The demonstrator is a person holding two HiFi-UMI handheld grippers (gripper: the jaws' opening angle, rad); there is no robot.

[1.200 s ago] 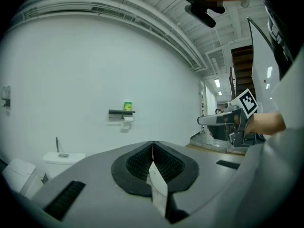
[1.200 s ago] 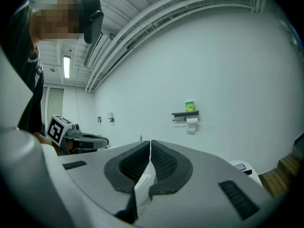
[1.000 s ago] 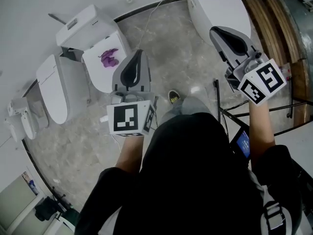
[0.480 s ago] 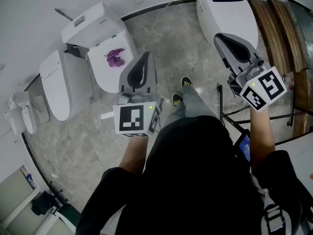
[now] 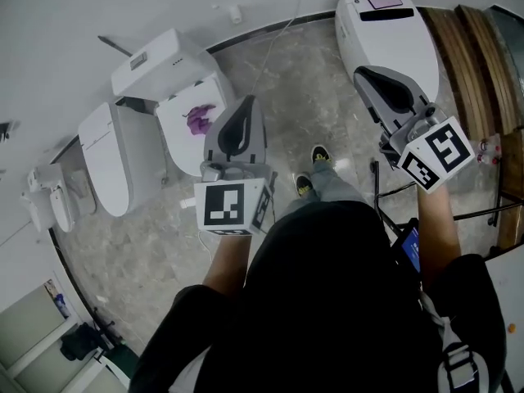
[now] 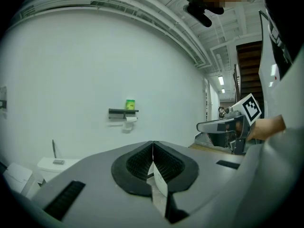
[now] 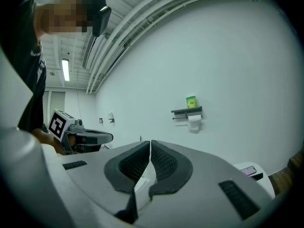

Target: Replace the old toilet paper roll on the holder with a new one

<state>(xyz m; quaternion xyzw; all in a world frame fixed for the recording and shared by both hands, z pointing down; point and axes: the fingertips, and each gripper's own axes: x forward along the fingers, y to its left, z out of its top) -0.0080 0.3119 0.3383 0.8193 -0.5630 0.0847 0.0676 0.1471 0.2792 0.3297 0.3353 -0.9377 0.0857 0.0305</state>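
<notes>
Both tongs are pressed together with nothing between them: the left tongs (image 6: pixel 153 148) and the right tongs (image 7: pixel 150 148). Since a second ago the view has advanced toward the wall. The open toilet bowl (image 5: pixel 177 133) and the closed toilet (image 5: pixel 389 35) sit lower in the head view, and two shoes (image 5: pixel 320 154) show where one did. A purple object (image 5: pixel 200 119) lies in the bowl. Well ahead on the wall, the toilet paper roll (image 6: pixel 130 119) hangs on the holder (image 6: pixel 118 111), with a green container (image 6: pixel 130 104) on top.
</notes>
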